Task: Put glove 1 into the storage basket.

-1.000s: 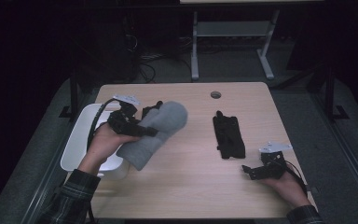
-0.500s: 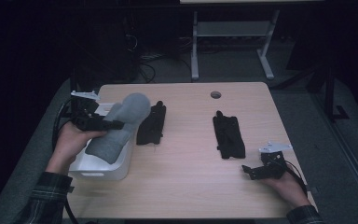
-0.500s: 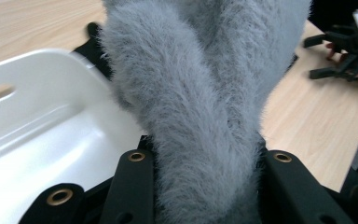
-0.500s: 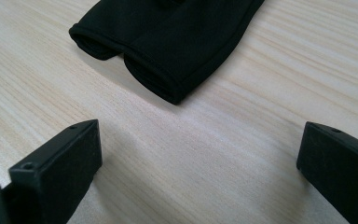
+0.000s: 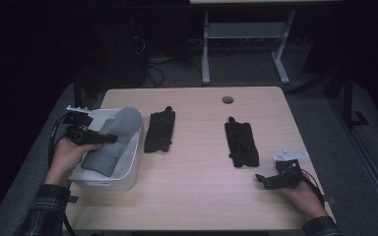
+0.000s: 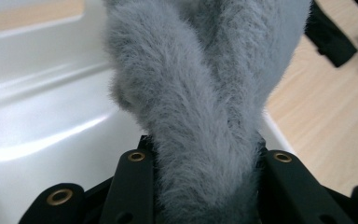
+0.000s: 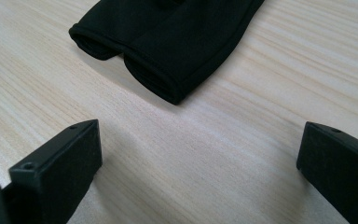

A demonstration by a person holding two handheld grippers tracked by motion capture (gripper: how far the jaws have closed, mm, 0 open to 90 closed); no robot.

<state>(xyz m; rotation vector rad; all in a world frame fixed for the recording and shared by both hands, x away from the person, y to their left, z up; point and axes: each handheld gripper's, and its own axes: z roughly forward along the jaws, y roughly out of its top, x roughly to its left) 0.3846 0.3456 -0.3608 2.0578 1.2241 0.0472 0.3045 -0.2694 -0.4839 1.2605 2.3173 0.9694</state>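
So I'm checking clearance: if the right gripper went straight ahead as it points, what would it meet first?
Probably the cuff end of the black gloves; the right gripper has open jaws over bare table.

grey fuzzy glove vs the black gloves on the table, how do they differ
The grey fuzzy glove is pale and fluffy; the two black gloves are dark and smooth. The grey fuzzy glove is clamped in the left tongs over the white bin; the black gloves lie flat on the table, untouched. The grey one looks bulkier. All are soft gloves.
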